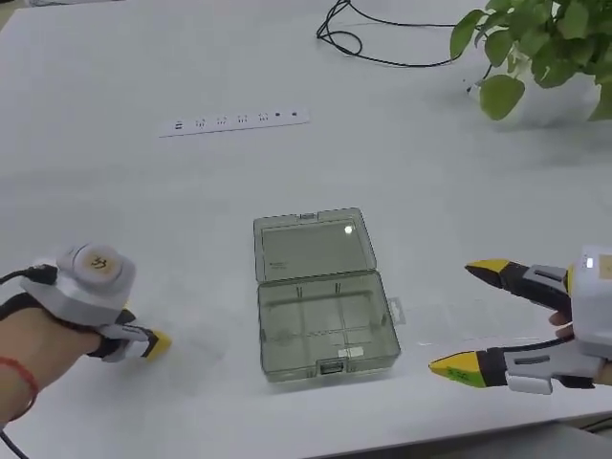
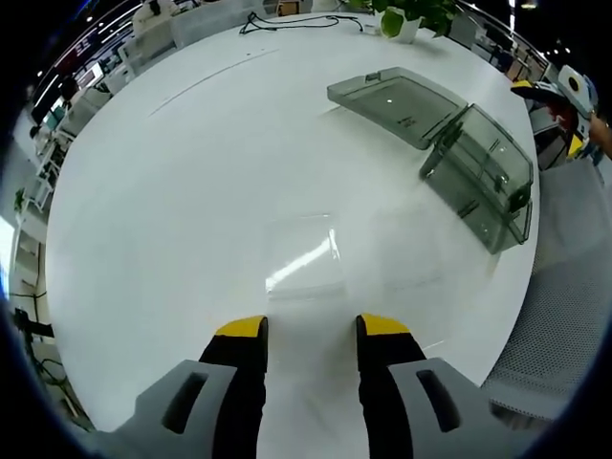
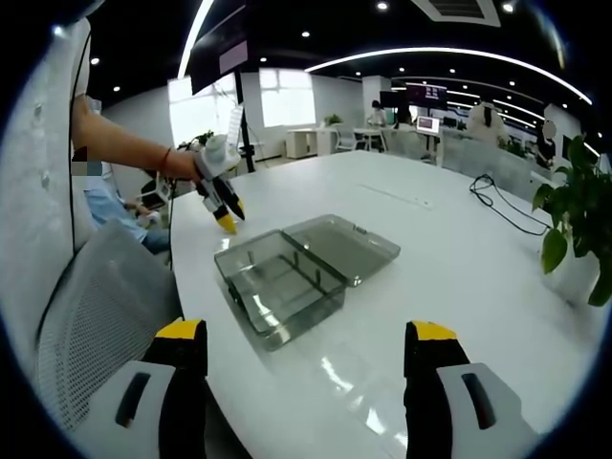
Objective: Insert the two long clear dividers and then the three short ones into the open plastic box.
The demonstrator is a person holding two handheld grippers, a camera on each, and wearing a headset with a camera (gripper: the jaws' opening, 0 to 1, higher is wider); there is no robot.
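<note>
Clear divider (image 2: 304, 253), flat on the table (image 2: 172, 172) ahead of the left hand-held gripper (image 2: 311, 325), jaws spread, looks light and slick (right hand-held gripper (image 3: 311, 330) gapes too): pinch an edge.

Cannot count the thin clear plastic dividers (image 2: 304, 256), faint against the glossy white tabletop (image 2: 172, 191). Cut by the head view's top right corner: leafy green plant (image 1: 535, 43).

Hand-held grippers: grey-white bodies, black jaws, yellow tips.
Round white cap (image 1: 96, 265) and black cable (image 1: 19, 277) on left gripper (image 1: 153, 342); red wrist cord (image 1: 21, 378) beside it; grey inlays along right gripper (image 1: 462, 317).
</note>
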